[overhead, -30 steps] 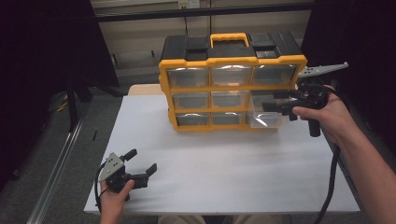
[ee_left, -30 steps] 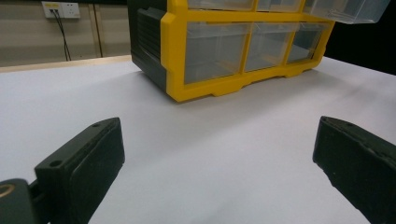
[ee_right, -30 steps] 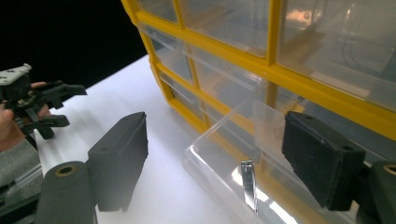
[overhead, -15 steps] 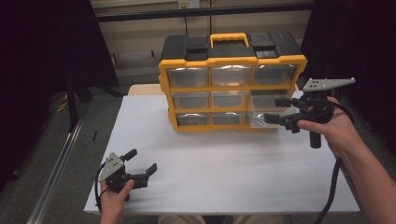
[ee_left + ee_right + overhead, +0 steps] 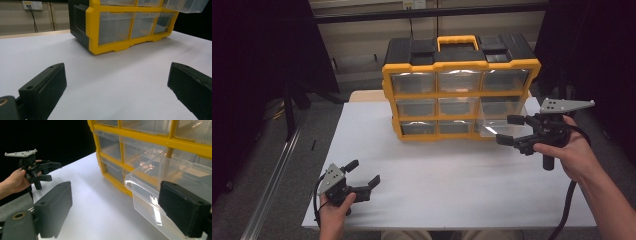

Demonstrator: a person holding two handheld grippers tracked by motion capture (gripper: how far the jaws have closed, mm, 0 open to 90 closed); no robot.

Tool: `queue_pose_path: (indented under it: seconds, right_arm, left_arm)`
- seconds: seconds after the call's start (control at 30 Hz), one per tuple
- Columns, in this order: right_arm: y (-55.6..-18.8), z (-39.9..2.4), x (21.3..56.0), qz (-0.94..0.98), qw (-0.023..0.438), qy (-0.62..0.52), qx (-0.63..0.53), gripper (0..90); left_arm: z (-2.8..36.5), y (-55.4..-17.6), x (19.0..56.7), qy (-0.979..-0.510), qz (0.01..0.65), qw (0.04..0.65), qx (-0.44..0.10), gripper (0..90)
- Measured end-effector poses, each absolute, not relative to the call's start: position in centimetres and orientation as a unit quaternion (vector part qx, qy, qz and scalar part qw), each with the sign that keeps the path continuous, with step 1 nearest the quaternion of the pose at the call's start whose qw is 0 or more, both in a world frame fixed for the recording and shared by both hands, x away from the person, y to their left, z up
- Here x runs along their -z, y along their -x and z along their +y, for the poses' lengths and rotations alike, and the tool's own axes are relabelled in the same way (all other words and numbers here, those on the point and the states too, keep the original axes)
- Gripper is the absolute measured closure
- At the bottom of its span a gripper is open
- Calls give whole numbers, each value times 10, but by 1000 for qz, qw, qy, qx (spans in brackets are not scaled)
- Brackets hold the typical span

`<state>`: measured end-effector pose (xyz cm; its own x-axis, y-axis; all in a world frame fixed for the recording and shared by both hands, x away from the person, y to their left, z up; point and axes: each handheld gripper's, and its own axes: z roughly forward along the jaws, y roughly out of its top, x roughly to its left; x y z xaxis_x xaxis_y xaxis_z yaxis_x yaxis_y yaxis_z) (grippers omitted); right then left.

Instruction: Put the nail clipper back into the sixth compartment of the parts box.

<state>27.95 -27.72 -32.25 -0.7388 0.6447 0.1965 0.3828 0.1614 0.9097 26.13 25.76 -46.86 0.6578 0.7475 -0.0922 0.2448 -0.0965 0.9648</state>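
Cabinet: yellow-and-black drawer organiser (image 5: 459, 87) stands upright at the upper centre of the high view, on the white worktop (image 5: 452, 180), drawer fronts facing the person.
Drawer: clear drawer (image 5: 499, 120) at the cabinet's right, pulled partway out of its slot and overhanging the worktop; judged open for access.
Right tongs (image 5: 514, 131): centre right of the high view, just in front of the drawer; jaws wide and just been opening, nothing gripped, the drawer front (image 5: 152, 197) beside the right-hand jaw.
Left tongs (image 5: 364, 175): lower left, spread wide, empty, resting idle, well apart from the cabinet.
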Motion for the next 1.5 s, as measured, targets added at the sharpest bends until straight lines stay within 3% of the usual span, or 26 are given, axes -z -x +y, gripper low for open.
queue_pose_path:
  seconds: [1.5]
  right_arm:
    - [-249, -291, 403, 744, 127, -336, -563, 75]
  left_arm:
    - [256, -261, 468, -708, 350, 573, -219, 22]
